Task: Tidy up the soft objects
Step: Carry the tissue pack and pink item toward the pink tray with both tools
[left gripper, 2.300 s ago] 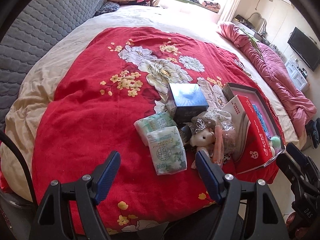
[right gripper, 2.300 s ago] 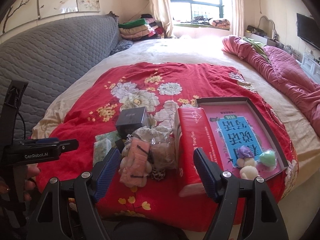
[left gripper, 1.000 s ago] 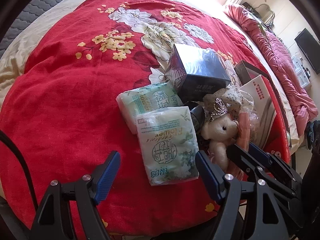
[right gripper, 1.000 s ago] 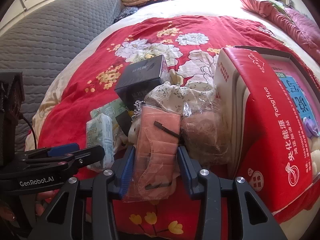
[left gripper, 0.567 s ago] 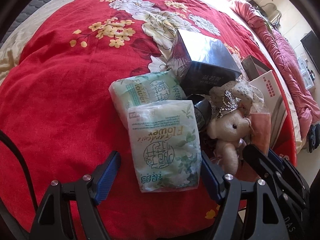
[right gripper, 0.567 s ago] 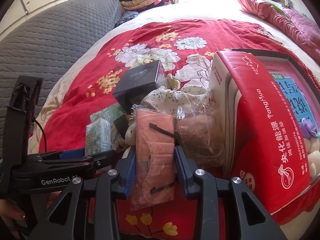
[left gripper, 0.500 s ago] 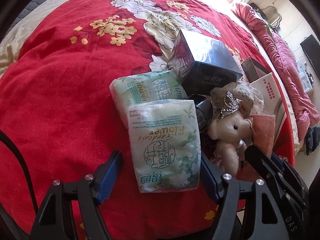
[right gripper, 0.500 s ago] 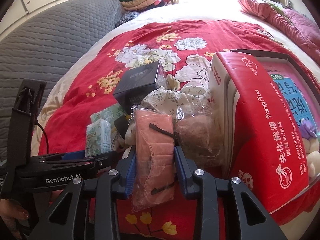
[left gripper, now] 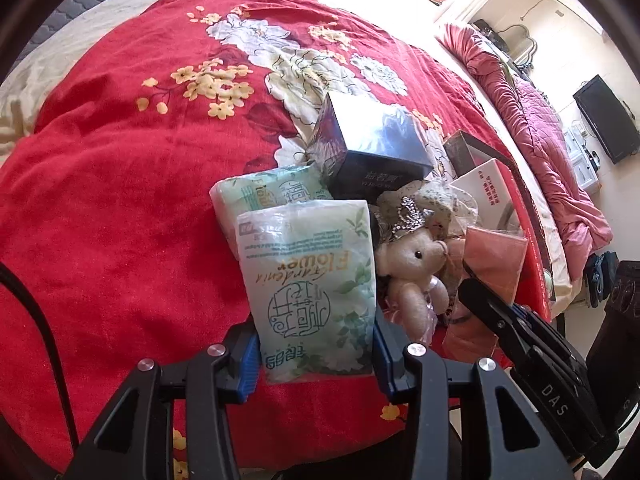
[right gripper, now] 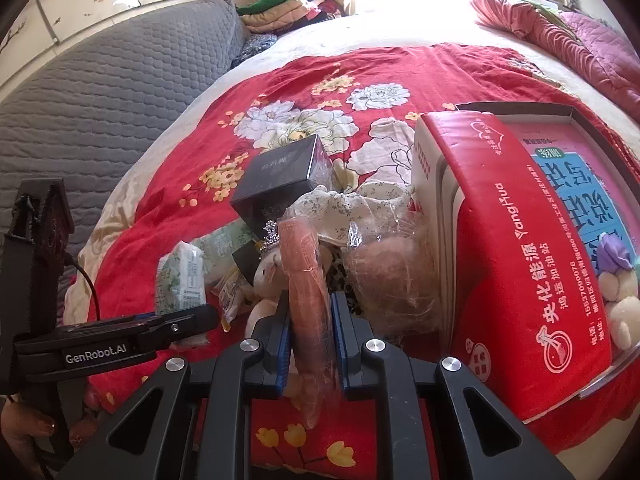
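A green-and-white tissue pack (left gripper: 312,280) lies on the red flowered blanket (left gripper: 120,200), and my left gripper (left gripper: 316,356) is closing with both blue pads against its sides. The same pack (right gripper: 180,276) shows above the left gripper (right gripper: 176,328) in the right wrist view. My right gripper (right gripper: 311,344) is closing on a pink mask pack (right gripper: 304,264), squeezed narrow between its pads. From the left wrist view, that pink pack (left gripper: 496,256) stands above the right gripper (left gripper: 480,300). A cream plush bear (left gripper: 412,272) with a tiara lies between the two packs.
A second tissue pack (left gripper: 272,196) and a black box (left gripper: 372,148) lie just behind. A bagged brown plush (right gripper: 392,272), floral cloth (right gripper: 352,208), a tall red carton (right gripper: 512,248) and a dark tray (right gripper: 572,110) holding small plush toys crowd the right. Grey headboard (right gripper: 100,100) at left.
Both pairs of jaws have narrowed. The left pads have come in against the tissue pack's sides. The right pads have pressed the pink pack from flat into a thin upright fold.
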A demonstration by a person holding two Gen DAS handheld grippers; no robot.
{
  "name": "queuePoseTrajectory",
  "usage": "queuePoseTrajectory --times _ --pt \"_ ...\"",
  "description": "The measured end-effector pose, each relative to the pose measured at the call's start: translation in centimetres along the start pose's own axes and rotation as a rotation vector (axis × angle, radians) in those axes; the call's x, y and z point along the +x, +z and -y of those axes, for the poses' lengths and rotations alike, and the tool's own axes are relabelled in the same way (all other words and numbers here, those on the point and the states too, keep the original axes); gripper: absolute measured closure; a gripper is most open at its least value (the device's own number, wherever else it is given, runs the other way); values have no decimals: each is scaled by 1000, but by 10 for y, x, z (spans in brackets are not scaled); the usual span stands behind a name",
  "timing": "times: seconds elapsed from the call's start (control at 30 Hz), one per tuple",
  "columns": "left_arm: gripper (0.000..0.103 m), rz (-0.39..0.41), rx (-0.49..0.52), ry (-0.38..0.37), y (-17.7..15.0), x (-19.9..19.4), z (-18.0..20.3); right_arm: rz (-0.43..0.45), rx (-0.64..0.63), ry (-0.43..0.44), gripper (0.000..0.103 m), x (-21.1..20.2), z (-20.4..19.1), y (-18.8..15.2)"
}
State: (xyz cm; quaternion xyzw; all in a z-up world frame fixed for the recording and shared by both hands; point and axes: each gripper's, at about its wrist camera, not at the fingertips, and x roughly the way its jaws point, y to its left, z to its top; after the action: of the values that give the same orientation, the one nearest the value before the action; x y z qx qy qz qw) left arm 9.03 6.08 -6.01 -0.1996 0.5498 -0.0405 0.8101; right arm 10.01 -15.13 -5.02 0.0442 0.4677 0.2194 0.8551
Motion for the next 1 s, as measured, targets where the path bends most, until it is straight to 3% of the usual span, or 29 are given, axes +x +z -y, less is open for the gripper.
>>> queuePoseTrajectory --times 0.6,1.0 --pt "57 74 103 -20 -8 -42 51 120 -9 -51 85 -62 5 11" --pt "57 107 216 -46 -17 -61 109 228 30 -148 85 -113 43 15"
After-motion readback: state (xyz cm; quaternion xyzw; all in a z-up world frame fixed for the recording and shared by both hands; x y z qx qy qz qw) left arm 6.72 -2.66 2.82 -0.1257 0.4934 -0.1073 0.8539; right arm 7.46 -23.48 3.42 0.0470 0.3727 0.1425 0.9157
